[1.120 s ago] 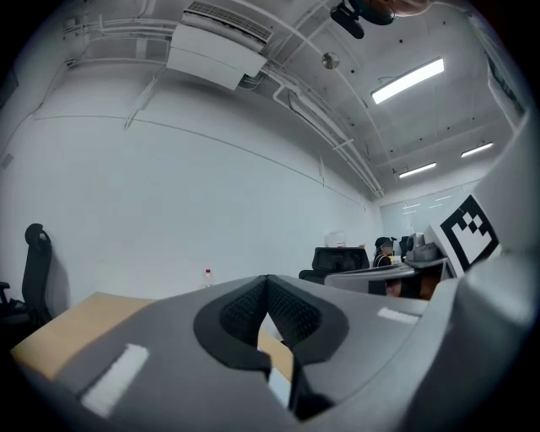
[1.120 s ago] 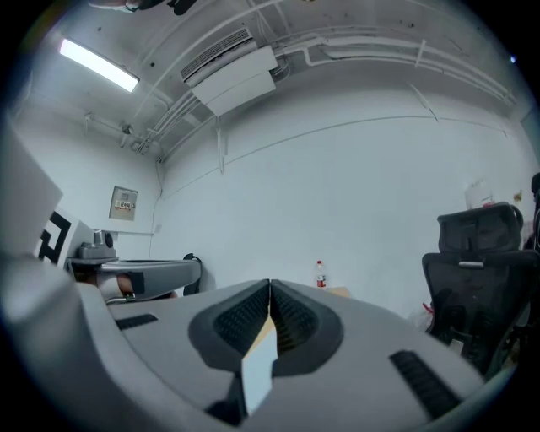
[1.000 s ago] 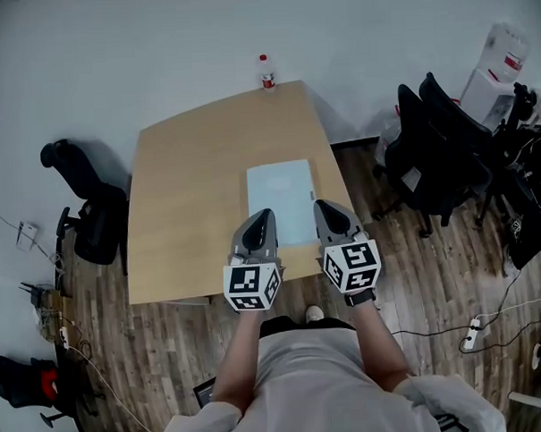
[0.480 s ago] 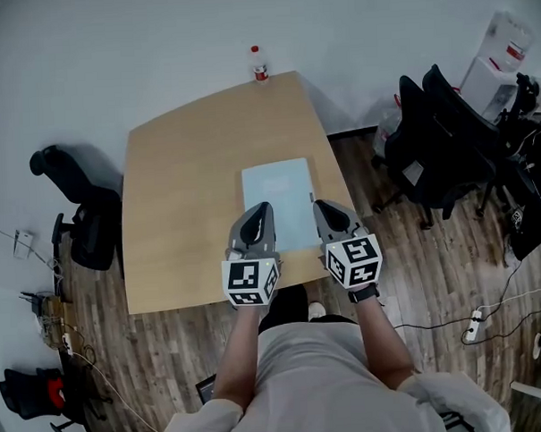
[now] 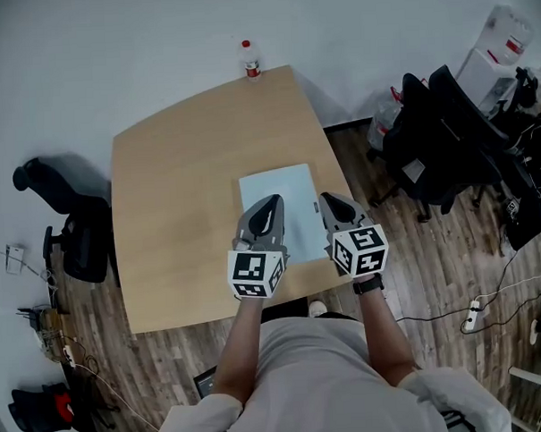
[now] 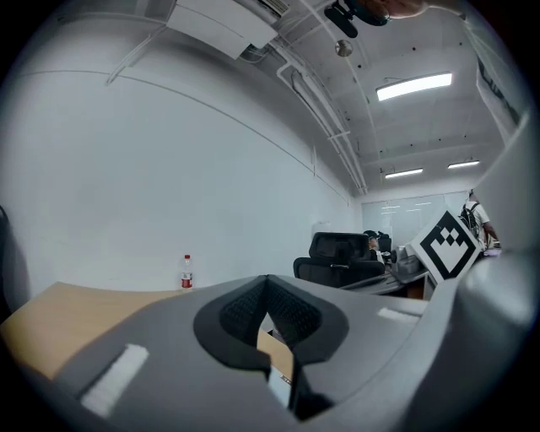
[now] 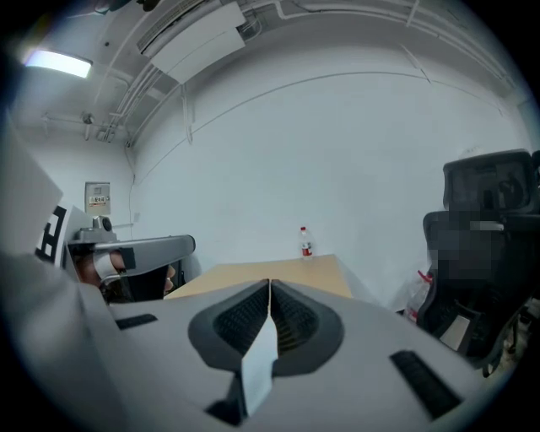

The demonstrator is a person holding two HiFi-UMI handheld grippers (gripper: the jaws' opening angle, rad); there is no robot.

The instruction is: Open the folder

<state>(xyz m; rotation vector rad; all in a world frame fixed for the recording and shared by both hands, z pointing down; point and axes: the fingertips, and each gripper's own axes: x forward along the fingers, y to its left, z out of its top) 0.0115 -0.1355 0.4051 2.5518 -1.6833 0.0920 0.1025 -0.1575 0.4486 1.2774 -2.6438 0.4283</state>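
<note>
Approach step: my left tongs [image 5: 270,202] and right tongs [image 5: 330,200] pressed together, empty; closed folder [image 5: 278,183] just ahead. Next: pinch its cover.

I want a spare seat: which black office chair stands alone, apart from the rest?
The black chair on the left side of the wooden table. It has no neighbour, while the other chairs crowd together on the table's right side.

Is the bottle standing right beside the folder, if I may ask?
No, the bottle stands at the far edge of the table, well apart from the folder nearer the near edge.
</note>
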